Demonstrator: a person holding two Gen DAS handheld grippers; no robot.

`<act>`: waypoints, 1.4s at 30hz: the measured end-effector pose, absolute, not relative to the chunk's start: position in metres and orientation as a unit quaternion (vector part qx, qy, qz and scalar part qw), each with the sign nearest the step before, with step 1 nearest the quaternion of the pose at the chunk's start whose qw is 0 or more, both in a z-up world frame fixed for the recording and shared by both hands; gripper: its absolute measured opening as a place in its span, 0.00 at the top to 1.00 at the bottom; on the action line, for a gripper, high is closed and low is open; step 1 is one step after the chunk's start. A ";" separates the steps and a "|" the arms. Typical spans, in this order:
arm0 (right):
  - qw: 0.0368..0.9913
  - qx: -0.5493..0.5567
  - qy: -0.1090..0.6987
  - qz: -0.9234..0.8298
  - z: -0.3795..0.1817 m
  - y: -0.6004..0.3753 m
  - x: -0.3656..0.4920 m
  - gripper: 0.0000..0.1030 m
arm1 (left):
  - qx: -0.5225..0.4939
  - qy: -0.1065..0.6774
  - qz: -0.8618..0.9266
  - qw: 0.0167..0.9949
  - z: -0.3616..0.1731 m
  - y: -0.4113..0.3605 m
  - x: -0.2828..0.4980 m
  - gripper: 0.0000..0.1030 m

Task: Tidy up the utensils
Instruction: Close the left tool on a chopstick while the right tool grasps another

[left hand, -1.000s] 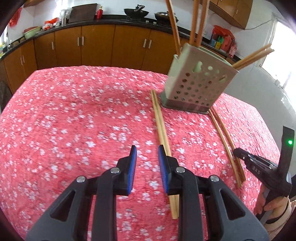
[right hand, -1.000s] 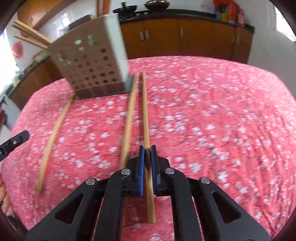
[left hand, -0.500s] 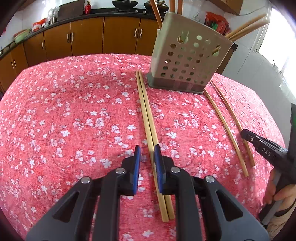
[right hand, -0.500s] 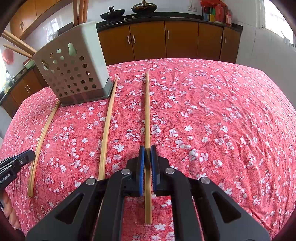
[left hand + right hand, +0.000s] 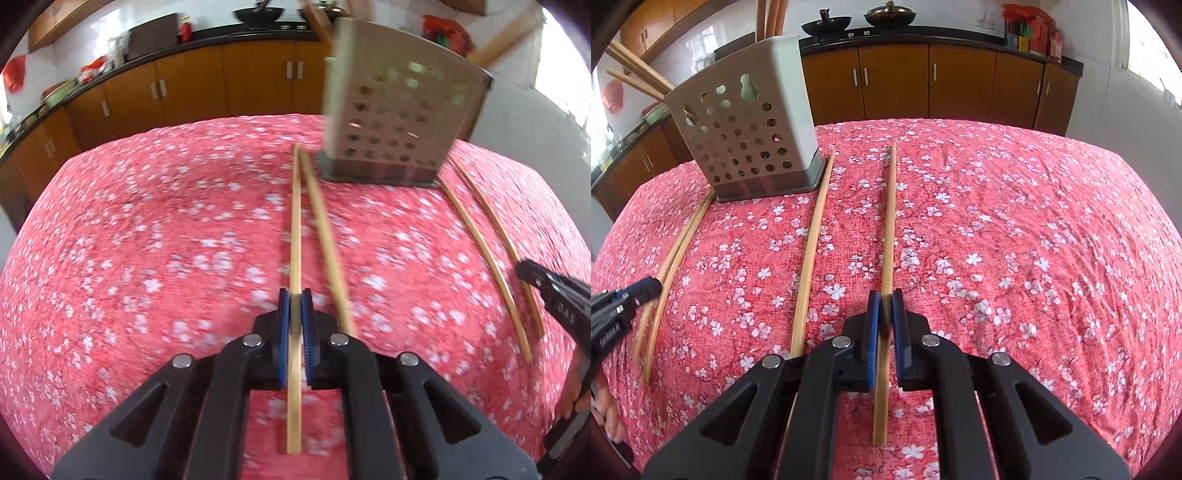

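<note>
Both tongs, left tongs (image 5: 295, 297) and right tongs (image 5: 885, 297), each pinch one chopstick (image 5: 295, 221) near its end, so either could pivot or slip when lifted toward the holder (image 5: 750, 136) ahead.

Four bamboo chopsticks (image 5: 809, 258) lie on the cloth beside an upright perforated grey holder (image 5: 750, 136) holding more.

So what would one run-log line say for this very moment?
left hand-held gripper: just closed on chopstick | right hand-held gripper: shut on chopstick | holder: upright on cloth
</note>
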State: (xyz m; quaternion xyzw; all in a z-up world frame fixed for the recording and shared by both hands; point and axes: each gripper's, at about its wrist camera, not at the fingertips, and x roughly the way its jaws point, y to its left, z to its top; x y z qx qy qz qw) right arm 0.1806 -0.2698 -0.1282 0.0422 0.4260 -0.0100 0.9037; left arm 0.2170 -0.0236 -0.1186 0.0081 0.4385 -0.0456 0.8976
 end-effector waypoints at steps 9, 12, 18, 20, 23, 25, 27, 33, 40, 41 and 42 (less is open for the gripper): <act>0.904 0.057 0.421 -0.047 -0.128 -0.302 0.195 0.93 | -0.051 0.436 0.001 0.899 -0.118 0.046 0.233 0.91; 0.904 0.061 0.419 -0.048 -0.128 -0.307 0.196 0.92 | -0.061 0.430 -0.005 0.901 -0.120 0.054 0.234 0.91; 0.904 0.060 0.420 -0.048 -0.128 -0.309 0.197 0.92 | -0.057 0.423 -0.005 0.904 -0.120 0.056 0.233 0.91; 0.904 0.061 0.419 -0.048 -0.128 -0.310 0.197 0.92 | -0.057 0.423 -0.005 0.904 -0.120 0.056 0.232 0.91; 0.904 0.060 0.420 -0.048 -0.128 -0.311 0.198 0.92 | -0.047 0.423 0.000 0.905 -0.120 0.054 0.229 0.91; 0.904 0.059 0.420 -0.049 -0.127 -0.310 0.197 0.92 | -0.040 0.424 0.003 0.905 -0.120 0.049 0.231 0.90; 0.905 0.058 0.420 -0.049 -0.127 -0.307 0.196 0.92 | -0.035 0.424 0.002 0.905 -0.120 0.046 0.232 0.89; 0.905 0.059 0.420 -0.049 -0.128 -0.307 0.196 0.92 | -0.037 0.424 0.001 0.905 -0.121 0.046 0.232 0.89; 0.904 0.059 0.420 -0.049 -0.128 -0.308 0.197 0.92 | -0.041 0.424 -0.002 0.905 -0.122 0.050 0.233 0.89; 0.904 0.059 0.420 -0.049 -0.128 -0.308 0.197 0.92 | -0.041 0.424 -0.002 0.905 -0.122 0.050 0.233 0.89; 0.904 0.059 0.420 -0.049 -0.128 -0.308 0.197 0.92 | -0.041 0.424 -0.002 0.905 -0.122 0.050 0.233 0.89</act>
